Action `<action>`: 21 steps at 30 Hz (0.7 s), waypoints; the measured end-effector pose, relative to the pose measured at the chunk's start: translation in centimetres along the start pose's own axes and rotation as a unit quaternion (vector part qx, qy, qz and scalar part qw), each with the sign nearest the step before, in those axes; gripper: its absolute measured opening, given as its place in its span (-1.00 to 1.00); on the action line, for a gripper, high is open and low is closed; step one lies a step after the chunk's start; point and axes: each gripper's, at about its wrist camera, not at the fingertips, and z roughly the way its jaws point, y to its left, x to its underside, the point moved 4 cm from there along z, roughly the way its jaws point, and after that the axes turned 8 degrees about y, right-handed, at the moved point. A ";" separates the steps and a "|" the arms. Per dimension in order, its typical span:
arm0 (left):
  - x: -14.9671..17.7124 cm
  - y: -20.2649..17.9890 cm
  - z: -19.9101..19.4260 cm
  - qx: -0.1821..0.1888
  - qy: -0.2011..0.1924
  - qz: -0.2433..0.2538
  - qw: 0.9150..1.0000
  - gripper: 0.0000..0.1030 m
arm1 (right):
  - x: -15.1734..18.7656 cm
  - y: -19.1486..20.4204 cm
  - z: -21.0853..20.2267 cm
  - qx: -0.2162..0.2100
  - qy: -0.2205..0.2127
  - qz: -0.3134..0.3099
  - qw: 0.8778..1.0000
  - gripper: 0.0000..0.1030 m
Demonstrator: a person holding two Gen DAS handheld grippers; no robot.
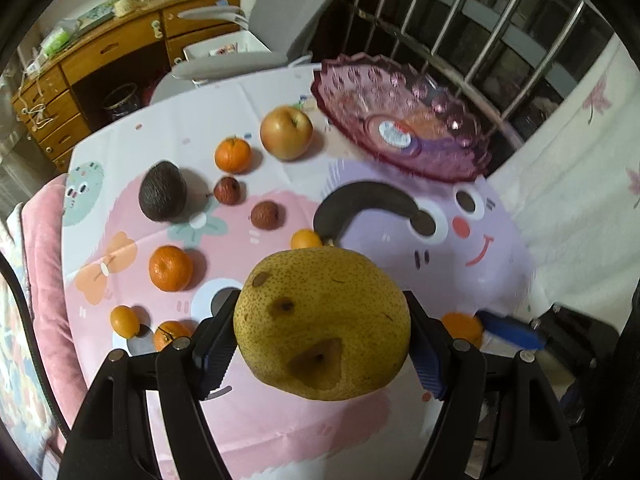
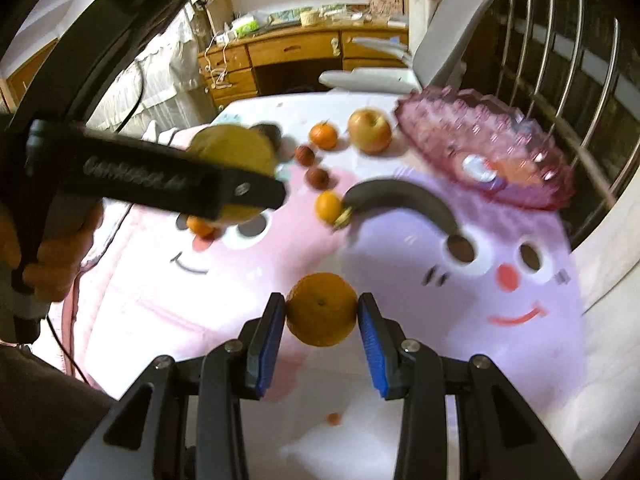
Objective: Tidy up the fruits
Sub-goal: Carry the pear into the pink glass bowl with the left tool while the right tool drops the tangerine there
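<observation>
Low in the left wrist view, the left gripper [image 1: 322, 344] clamps a big speckled yellow pear [image 1: 322, 326] between its blue pads, the fruit filling the lower middle of the frame and raised above the cartoon-printed tablecloth [image 1: 460, 272]. Beyond it, toward the upper right, a purple glass bowl [image 1: 400, 116] sits on the cloth with a round sticker at its centre. An apple [image 1: 286, 133] rests just left of the bowl, a mandarin [image 1: 233, 155] beside that, then a dark avocado [image 1: 163, 191] farther left and two reddish lychees [image 1: 264, 215] near the middle. A blackened banana [image 1: 372, 204] curves across the centre, with a small kumquat [image 1: 306, 239] at its tip. In the right wrist view, the right gripper [image 2: 321, 322] holds a tangerine [image 2: 321, 309] pinched between its narrow-set pads, low in the centre of the frame, lifted off the cloth. At the left of that frame, a hand [image 2: 52, 256] grips the handle of the other tool.
</observation>
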 end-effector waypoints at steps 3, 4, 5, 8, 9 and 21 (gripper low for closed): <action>-1.1 -0.2 -0.9 -0.002 -0.006 -0.019 1.000 0.44 | -1.7 -2.2 -1.2 0.000 -0.015 0.001 1.000 -0.26; -1.5 -0.2 -1.2 -0.002 -0.009 -0.026 1.000 0.44 | -2.4 -3.2 -1.6 -0.001 -0.020 0.001 1.000 -0.26; -2.0 -0.5 -1.5 -0.003 -0.014 -0.032 0.999 0.44 | -2.9 -3.8 -1.8 0.000 -0.022 0.000 1.000 -0.26; -3.9 -1.3 -1.9 -0.008 -0.029 -0.045 0.999 0.44 | -4.8 -6.6 -2.6 0.003 -0.035 -0.001 0.999 -0.26; -4.6 -1.7 -2.0 -0.009 -0.035 -0.050 0.998 0.44 | -5.3 -7.4 -2.7 0.001 -0.038 0.002 0.999 -0.26; -11.7 -5.2 0.3 -0.011 -0.056 -0.092 0.994 0.44 | -11.0 -17.5 -1.4 -0.020 -0.053 0.054 0.997 -0.26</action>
